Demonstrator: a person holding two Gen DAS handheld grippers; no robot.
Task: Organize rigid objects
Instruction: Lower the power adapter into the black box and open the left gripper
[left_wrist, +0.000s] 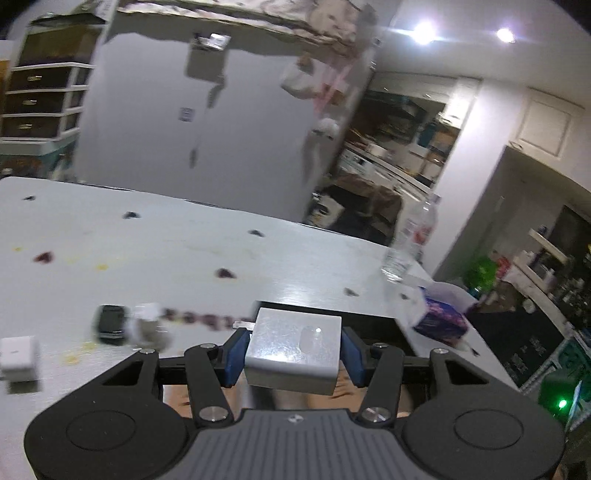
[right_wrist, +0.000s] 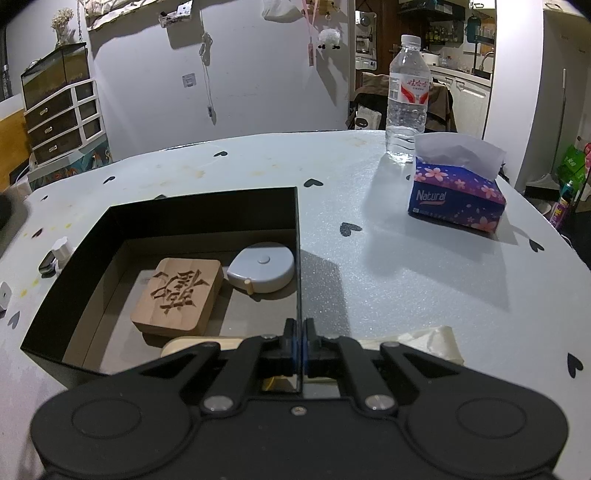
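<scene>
- Evidently, the sorting was partly done: inside the black box (right_wrist: 207, 206) lay a carved wooden block (right_wrist: 177, 295) and, just beside it toward the right-hand wall, a grey tape measure (right_wrist: 262, 271). A pale wooden item at the near edge was mostly hidden by the gripper.
- Left gripper (left_wrist: 291, 354) was clamped on a white rectangular block (left_wrist: 293, 350), its blue pads (left_wrist: 236, 350) pressing both sides; the block was held clear above the tabletop (left_wrist: 184, 251), near the box's rim.
- Right gripper (right_wrist: 298, 343) had its jaws together, pinching the box's thin right-hand wall, apparently to steady it.
- Outstanding on the tabletop, left of the box: a dark oval item (left_wrist: 110, 325), a small white knob-shaped piece (left_wrist: 147, 325) and a white square object (left_wrist: 18, 356). Blur prevented closer identification.
- Water bottle (right_wrist: 406, 99) and tissue box (right_wrist: 456, 192) stood well apart from the box; whether they belonged to the task could not be told.
- Judgement: roughly midway, with the held block next due for the box.
</scene>
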